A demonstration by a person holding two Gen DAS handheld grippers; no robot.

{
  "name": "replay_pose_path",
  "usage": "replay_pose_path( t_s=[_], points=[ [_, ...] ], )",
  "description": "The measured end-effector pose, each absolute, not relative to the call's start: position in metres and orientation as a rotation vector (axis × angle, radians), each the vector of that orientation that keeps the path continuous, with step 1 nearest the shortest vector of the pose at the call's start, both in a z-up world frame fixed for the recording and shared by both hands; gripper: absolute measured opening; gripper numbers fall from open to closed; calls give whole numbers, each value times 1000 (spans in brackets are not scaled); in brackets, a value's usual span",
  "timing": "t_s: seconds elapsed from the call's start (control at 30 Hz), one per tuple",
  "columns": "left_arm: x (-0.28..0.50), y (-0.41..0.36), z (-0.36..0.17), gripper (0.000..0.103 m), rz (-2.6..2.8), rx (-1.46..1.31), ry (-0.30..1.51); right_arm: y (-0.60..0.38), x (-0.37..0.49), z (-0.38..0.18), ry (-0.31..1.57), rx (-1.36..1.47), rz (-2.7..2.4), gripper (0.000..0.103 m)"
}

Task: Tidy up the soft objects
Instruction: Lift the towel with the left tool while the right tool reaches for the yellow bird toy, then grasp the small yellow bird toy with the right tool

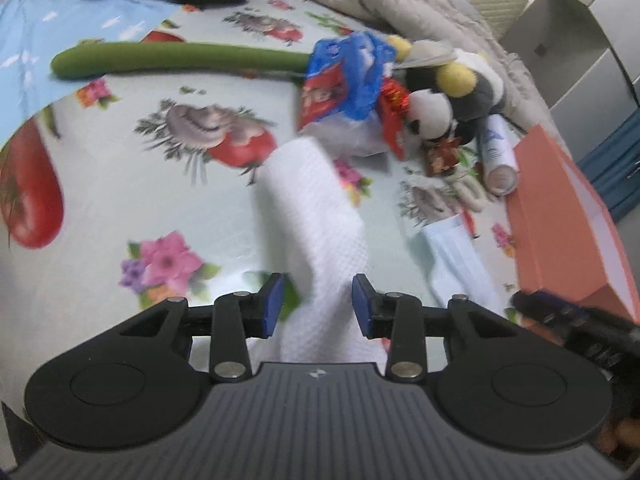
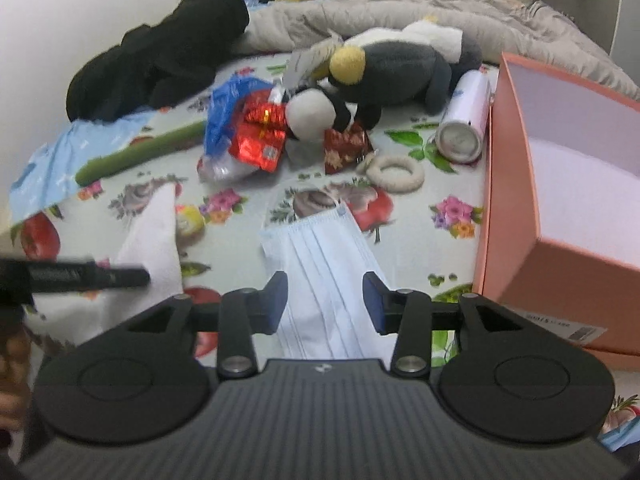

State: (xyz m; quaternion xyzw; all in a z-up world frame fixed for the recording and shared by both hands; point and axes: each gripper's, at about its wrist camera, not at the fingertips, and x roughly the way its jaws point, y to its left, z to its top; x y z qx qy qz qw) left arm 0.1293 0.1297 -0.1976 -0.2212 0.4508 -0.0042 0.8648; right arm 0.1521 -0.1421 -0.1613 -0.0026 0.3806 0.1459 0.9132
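- Our left gripper (image 1: 318, 300): fingers apart, straddling the near end of a white cloth (image 1: 316, 216); pads don't look pressed on it, gap each side.
- Cloth lies on the bed sheet (image 1: 120, 184), running away from the fingers toward the toy pile; in the right view it shows at the left (image 2: 154, 236), w/ the other gripper's black tip over it.
- Our right gripper (image 2: 325, 304): fingers also wide, w/ the near end of a blue face mask (image 2: 320, 264) lying flat between them, not clamped.
- Mask sits just left of the orange box (image 2: 516, 208); box is open, white inside. In the left view, mask (image 1: 452, 256) lies between cloth & box (image 1: 560, 216).
- Beyond the mask: a white ring (image 2: 396, 174) on the sheet, a white can (image 2: 464, 124) on its side, close beside the box wall.
- Toy pile mid-bed: grey plush (image 2: 400, 68) w/ yellow bits, a black-and-white plush (image 2: 316, 114) touching it, red foil packets (image 2: 260, 136) & a blue plastic bag (image 2: 224, 108) bunched together.
- Green tube (image 1: 176, 58) lies long across the sheet, one end by the blue bag.
- Far back: black clothes (image 2: 160, 60), a beige quilt (image 2: 400, 4).
- Frames are motion-blurred, so fine contact is hard to call.
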Motion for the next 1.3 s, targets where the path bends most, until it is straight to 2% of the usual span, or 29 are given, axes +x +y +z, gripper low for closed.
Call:
replay_pose_path(
  t_s=[0.1, 0.2, 0.5, 0.67, 0.9, 1.3],
  points=[
    [127, 134, -207, 43, -5, -488, 948, -137, 155, -150, 750, 9, 315, 44],
    [123, 134, -209, 56, -20, -513, 928, -125, 166, -146, 747, 38, 372, 44],
    [117, 130, -212, 54, -34, -509, 870, -75, 231, -175, 900, 287, 534, 44],
    [118, 134, -215, 37, -43, -525, 865, -56, 253, -192, 974, 372, 523, 43],
    [117, 142, -219, 12, -44, -552, 857, -41, 261, -215, 1060, 389, 493, 34],
    [110, 151, -221, 8, -24, -590, 850, -39, 255, -213, 1102, 404, 501, 30]
  ],
)
